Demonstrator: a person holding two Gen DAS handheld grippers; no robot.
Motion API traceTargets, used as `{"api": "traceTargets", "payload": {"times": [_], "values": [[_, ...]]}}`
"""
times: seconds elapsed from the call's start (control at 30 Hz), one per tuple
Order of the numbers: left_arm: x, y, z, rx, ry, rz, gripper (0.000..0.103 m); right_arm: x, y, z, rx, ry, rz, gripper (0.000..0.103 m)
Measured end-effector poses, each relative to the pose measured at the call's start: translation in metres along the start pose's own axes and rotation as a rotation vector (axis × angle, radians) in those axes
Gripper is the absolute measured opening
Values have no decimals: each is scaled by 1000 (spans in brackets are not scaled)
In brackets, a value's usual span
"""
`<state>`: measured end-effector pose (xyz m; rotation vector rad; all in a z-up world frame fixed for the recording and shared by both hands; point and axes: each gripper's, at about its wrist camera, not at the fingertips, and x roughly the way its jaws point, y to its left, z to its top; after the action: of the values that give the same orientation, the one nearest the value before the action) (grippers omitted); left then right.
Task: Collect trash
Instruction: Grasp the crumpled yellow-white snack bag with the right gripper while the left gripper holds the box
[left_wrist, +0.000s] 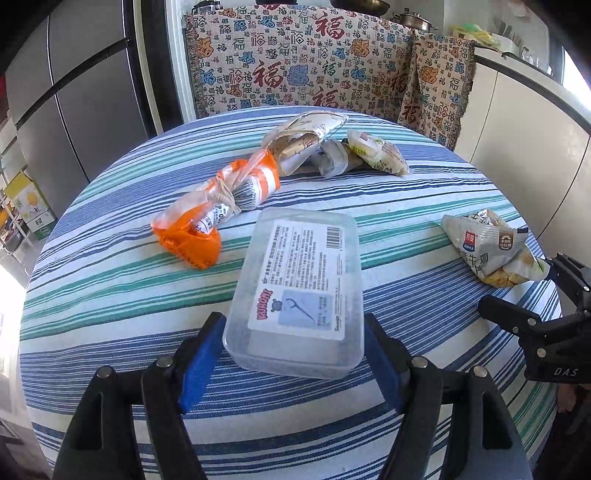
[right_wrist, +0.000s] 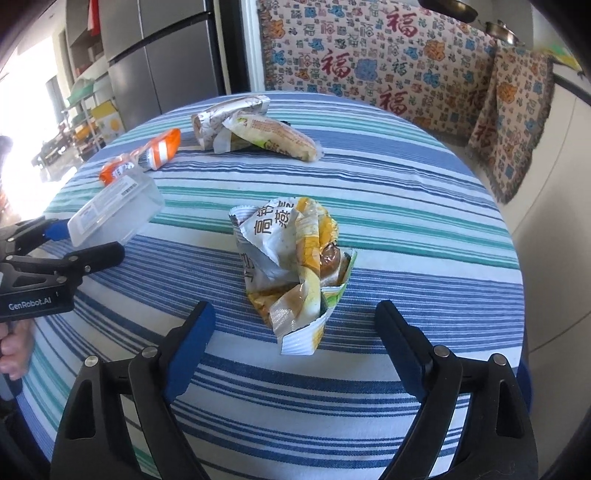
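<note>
A clear plastic box (left_wrist: 295, 291) with a printed label sits between the blue pads of my left gripper (left_wrist: 293, 332), and the jaws press on its sides; the box also shows in the right wrist view (right_wrist: 114, 210), tilted up off the table. My right gripper (right_wrist: 295, 325) is open, with a crumpled white and yellow snack wrapper (right_wrist: 291, 269) just ahead between its fingers; that wrapper shows at the right in the left wrist view (left_wrist: 491, 247). An orange and clear wrapper (left_wrist: 218, 206) and several crumpled wrappers (left_wrist: 325, 144) lie farther back.
The round table (left_wrist: 110, 280) has a blue, green and white striped cloth. A patterned cloth (left_wrist: 314, 62) hangs over furniture behind it. A grey fridge (left_wrist: 74, 92) stands at the left and a white counter (left_wrist: 524, 122) at the right.
</note>
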<state>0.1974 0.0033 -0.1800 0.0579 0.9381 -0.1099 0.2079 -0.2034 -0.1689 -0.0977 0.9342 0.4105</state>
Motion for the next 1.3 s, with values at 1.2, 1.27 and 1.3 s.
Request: {"api": "traceTargets", "payload": {"times": [1.2, 1.27, 1.3], "values": [[-15, 1, 22, 112, 41, -162, 80, -22, -21, 9, 39, 51, 101, 92], [-13, -2, 28, 133, 60, -165, 79, -22, -14, 19, -5, 90, 102, 90], [-12, -4, 29, 144, 64, -158, 76, -21, -10, 24, -27, 95, 104, 89]]}}
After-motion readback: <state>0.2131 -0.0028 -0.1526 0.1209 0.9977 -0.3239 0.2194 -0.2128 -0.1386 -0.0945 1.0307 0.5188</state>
